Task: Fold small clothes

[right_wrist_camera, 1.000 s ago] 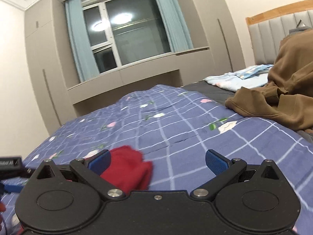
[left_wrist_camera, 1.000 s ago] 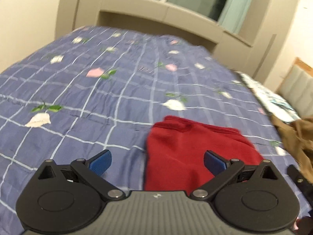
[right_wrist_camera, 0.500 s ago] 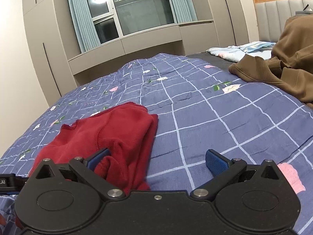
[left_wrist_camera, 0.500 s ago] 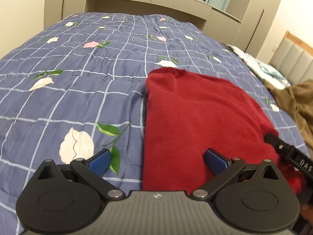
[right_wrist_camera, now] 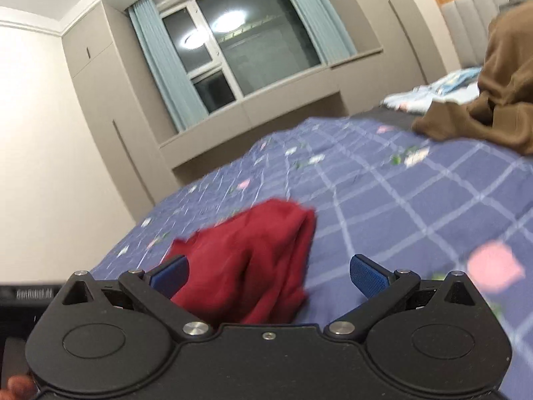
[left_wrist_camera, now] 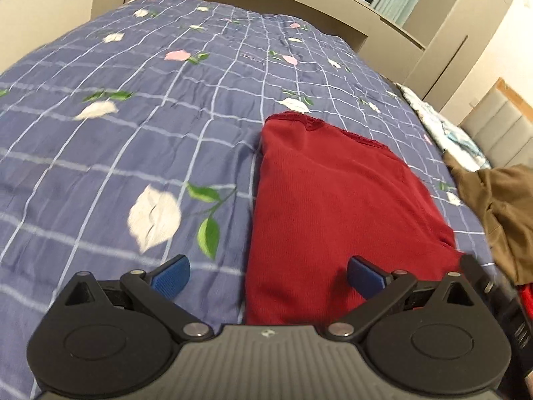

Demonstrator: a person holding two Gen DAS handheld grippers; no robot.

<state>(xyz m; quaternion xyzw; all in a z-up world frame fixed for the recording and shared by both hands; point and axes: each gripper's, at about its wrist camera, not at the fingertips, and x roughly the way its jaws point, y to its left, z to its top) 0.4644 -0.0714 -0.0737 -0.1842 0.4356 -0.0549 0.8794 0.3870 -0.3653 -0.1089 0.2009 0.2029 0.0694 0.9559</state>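
Both tools are held wide open with nothing gripped: the left tool point(left_wrist_camera: 268, 276) is poised low over the near left edge of the red garment point(left_wrist_camera: 336, 213), one blue pad over the bedspread and the other over the red cloth, while the right tool point(right_wrist_camera: 268, 275) is poised above the garment's bunched right side, tilted up toward the window point(right_wrist_camera: 246, 46).

The red garment is spread on the blue checked bedspread point(left_wrist_camera: 133, 133). Seen from the left wrist, it is laid as a fairly flat, narrow panel with a straight left fold line and a hemmed far edge; seen from the right wrist, its right side is heaped and loose. The step in hand is judged to be between folds: one lengthwise fold appears done, and a fresh grip is not yet taken.

For the next move, the near edge of the garment would need to be pinched at two corners, one by each tool, then lifted and carried toward the far hem. Both layers would have to be caught, or the fold is likely to slip open. The bunched right side may need smoothing first.

By count: one red garment, two tools, one bedspread. Right of the red garment, one brown garment point(left_wrist_camera: 499, 206) is piled, and one pale printed cloth point(left_wrist_camera: 446, 133) is seen beyond that.
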